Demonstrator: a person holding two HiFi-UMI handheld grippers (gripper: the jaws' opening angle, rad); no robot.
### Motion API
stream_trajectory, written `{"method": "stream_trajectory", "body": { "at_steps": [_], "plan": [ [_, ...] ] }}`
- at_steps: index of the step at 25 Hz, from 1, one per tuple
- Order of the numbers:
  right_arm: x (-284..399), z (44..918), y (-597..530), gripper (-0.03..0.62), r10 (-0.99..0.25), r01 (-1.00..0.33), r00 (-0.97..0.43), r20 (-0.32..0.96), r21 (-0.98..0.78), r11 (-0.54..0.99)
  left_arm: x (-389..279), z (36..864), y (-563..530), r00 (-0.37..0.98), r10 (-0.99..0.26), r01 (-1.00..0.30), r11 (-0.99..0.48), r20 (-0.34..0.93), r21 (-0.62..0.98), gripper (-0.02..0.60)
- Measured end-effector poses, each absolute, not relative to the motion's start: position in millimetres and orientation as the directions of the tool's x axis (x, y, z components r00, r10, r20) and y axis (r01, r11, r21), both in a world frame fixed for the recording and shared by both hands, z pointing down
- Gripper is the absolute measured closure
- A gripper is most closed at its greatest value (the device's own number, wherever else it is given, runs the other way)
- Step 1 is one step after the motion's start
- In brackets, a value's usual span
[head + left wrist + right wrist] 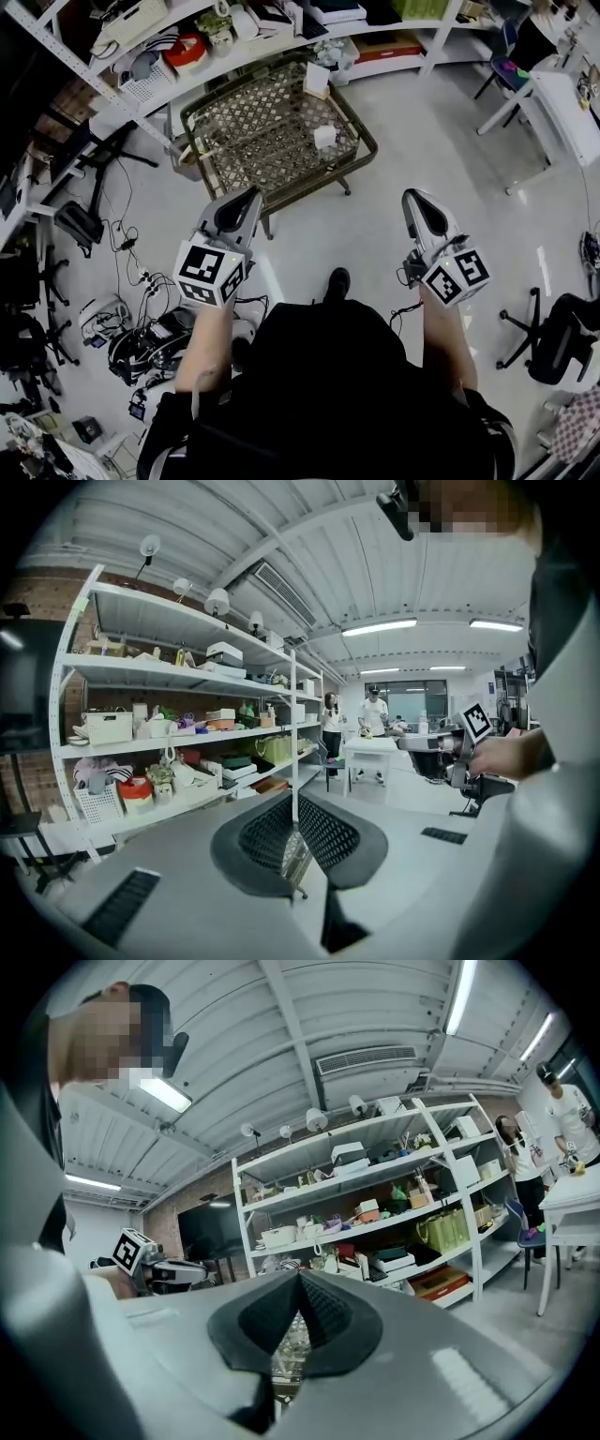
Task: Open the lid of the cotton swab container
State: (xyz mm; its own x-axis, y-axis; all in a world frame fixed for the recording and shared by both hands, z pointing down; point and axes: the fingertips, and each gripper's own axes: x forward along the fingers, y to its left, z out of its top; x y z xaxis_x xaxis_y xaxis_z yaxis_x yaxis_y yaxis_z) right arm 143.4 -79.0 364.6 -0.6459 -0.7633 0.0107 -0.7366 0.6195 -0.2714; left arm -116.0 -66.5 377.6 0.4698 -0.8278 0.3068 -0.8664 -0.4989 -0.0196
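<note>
The pale grey floor (441, 159) takes most of the head view. Along the far wall runs a long white shelving (234, 58), full of boxes, baskets and bags. A white desk (572, 103) stands at the right, and cables and devices (141, 328) lie on the floor at the left.

In front of the shelving stands a low wicker table (234, 122) with an open lattice top and a dark rim. The person stands near it, both forearms stretched forward and well apart.

The left gripper (249, 194) points at the table's near corner. Its own view shows its jaws pressed together with nothing between them. The right gripper (413, 196) is over bare floor, to the right of the table. Its jaws are also pressed together and empty.

The small white container (324, 137) sits on the table top near its right edge, apart from both grippers. It looks like a short, plain white box; its lid is too small to make out. A second white object (316, 80) stands at the table's far corner.
</note>
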Motion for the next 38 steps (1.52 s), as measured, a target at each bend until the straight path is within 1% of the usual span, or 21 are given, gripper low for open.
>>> {"method": "stream_trajectory", "body": {
  "at_steps": [6, 11, 18, 21, 26, 27, 34, 38],
  "plan": [
    [146, 366, -122, 0.583, -0.748, -0.722, -0.664, 0.007, -0.268, 0.638, -110, 381, -99, 0.463, -0.825, -0.869, -0.495, 0.324, -0.021, 0.558],
    [125, 371, -159, 0.583, -0.734, -0.709, -0.679, 0.021, -0.278, 0.648, -124, 392, -135, 0.469, -0.823, -0.869, -0.495, 0.321, 0.002, 0.558],
    [99, 357, -208, 0.583, -0.750, -0.731, -0.660, 0.043, -0.271, 0.627, -152, 398, -191, 0.496, -0.809, -0.854, -0.520, 0.314, 0.008, 0.558],
    [94, 362, -218, 0.583, -0.755, -0.745, -0.651, 0.079, -0.254, 0.617, -154, 402, -206, 0.509, -0.803, -0.849, -0.528, 0.312, 0.024, 0.558],
    [90, 372, -243, 0.581, -0.734, -0.732, -0.670, 0.108, -0.260, 0.630, -146, 412, -224, 0.520, -0.793, -0.843, -0.535, 0.318, 0.045, 0.557],
    [89, 374, -248, 0.572, -0.726, -0.725, -0.678, 0.110, -0.261, 0.637, -143, 415, -228, 0.520, -0.790, -0.844, -0.534, 0.324, 0.050, 0.557],
    [94, 401, -280, 0.566, -0.664, -0.677, -0.732, 0.154, -0.279, 0.682, -110, 440, -248, 0.515, -0.779, -0.847, -0.527, 0.357, 0.074, 0.557],
    [91, 411, -294, 0.566, -0.661, -0.677, -0.731, 0.168, -0.296, 0.674, -99, 459, -258, 0.545, -0.751, -0.827, -0.555, 0.373, 0.090, 0.557]
  ]
}}
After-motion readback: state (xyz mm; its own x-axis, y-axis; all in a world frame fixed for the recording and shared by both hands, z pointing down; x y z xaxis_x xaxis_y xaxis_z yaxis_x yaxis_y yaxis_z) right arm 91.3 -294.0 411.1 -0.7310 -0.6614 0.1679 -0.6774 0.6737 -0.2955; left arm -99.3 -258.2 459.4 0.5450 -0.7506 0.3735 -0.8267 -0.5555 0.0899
